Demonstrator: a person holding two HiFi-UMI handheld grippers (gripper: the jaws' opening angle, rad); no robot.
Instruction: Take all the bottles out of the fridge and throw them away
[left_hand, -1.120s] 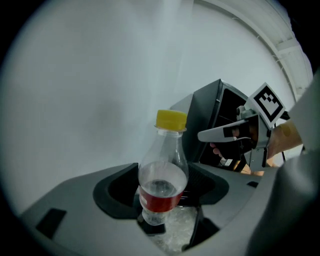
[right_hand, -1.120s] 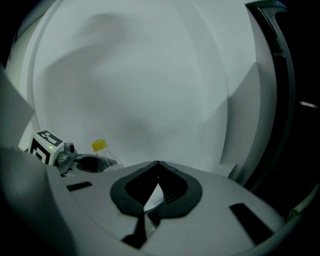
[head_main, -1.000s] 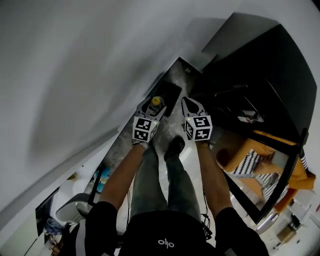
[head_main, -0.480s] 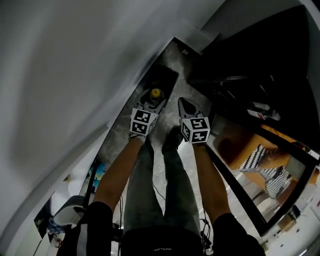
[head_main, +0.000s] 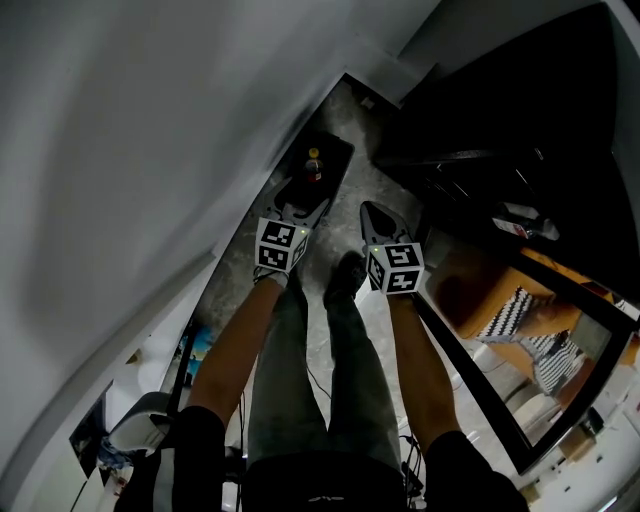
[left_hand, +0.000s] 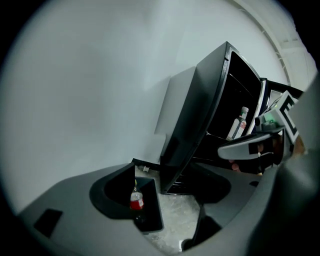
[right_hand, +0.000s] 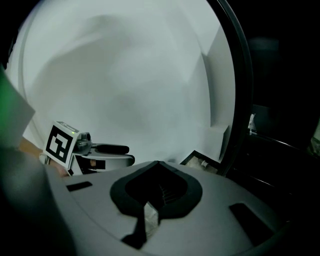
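Left gripper view: my left tongs (left_hand: 165, 186) hang over the bin (left_hand: 151, 214) on the floor. Their jaws have just been swinging wide and pinch nothing, so the bottle (left_hand: 136, 199) stands inside the bin, apparently dropped. It is clear plastic with a red label, against boxy matte-black walls. My right tongs (right_hand: 157, 165) are closed and empty. A second bottle (left_hand: 240, 122) waits in the glossy black fridge (left_hand: 192, 125).

Clear plastic bottle, red label, yellow cap (left_hand: 136, 198): upright inside bin | black rectangular open-topped bin (left_hand: 152, 210): on floor, 12 o'clock in head view | pale red-labelled bottles (left_hand: 241, 121): upright in open black fridge (left_hand: 192, 120), 2 o'clock of bin
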